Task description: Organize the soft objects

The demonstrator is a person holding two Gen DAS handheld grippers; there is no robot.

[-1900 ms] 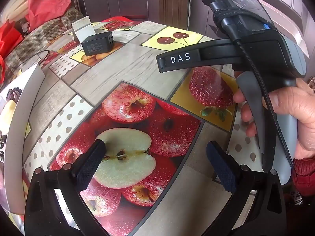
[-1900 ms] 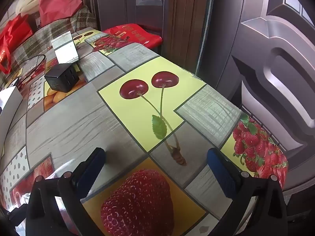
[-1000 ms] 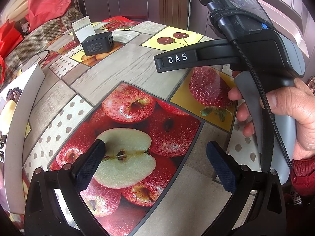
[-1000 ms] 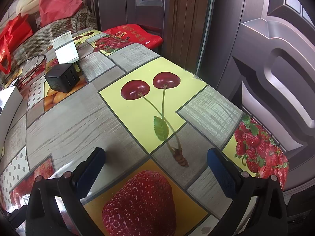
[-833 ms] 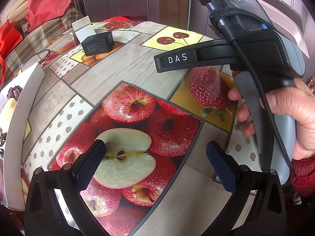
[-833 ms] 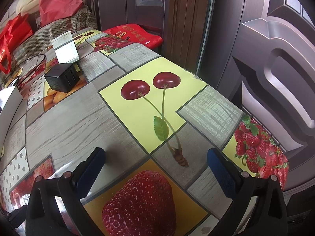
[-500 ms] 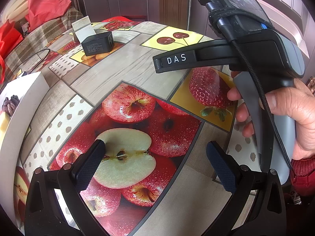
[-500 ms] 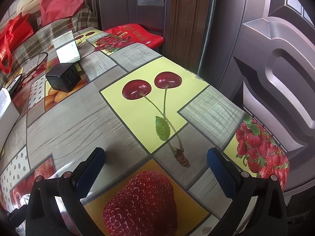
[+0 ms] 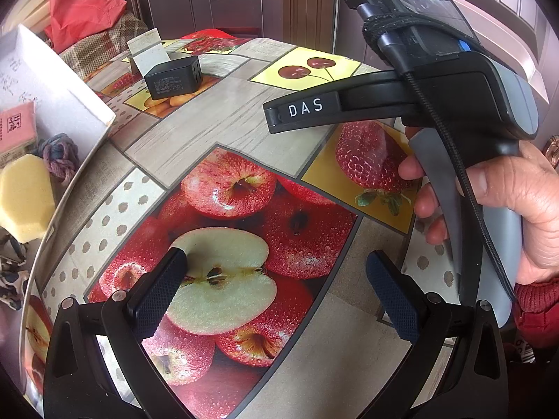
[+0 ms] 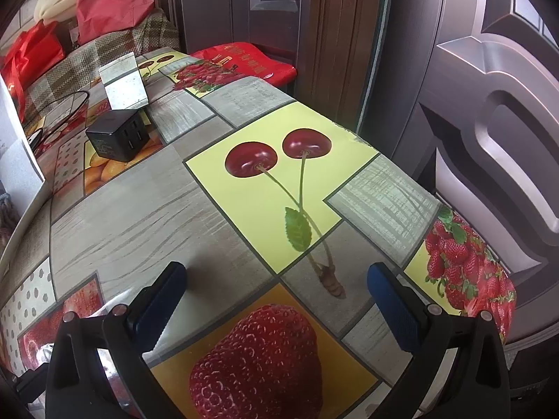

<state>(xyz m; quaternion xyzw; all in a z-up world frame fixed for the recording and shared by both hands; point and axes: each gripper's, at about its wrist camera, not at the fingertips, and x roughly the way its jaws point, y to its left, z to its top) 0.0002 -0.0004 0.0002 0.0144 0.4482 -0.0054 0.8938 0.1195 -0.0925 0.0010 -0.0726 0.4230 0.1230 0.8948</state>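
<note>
Table (image 9: 216,129) fills both views, covered in fruit-print oilcloth. White box (image 9: 52,80), lid flap up, sits at its left edge, cut off by the frame. Right hand-held gripper (image 10: 276,288) spread wide over the strawberry print, nothing between the pads; in the left view a hand (image 9: 517,202) grips its handle. Left hand-held gripper (image 9: 276,288) likewise spread, empty, over the cut-apple print. Soft objects are all in the box, far left: yellow sponge (image 9: 22,199), pale and blocky; blue-purple knotted rope (image 9: 57,155) just beyond it; pink packet (image 9: 15,131) behind that. Dark-patterned item at box's near end is mostly out of frame, can't identify. Black charger (image 9: 173,76) far side of table, small card (image 9: 148,52) behind it.
</note>
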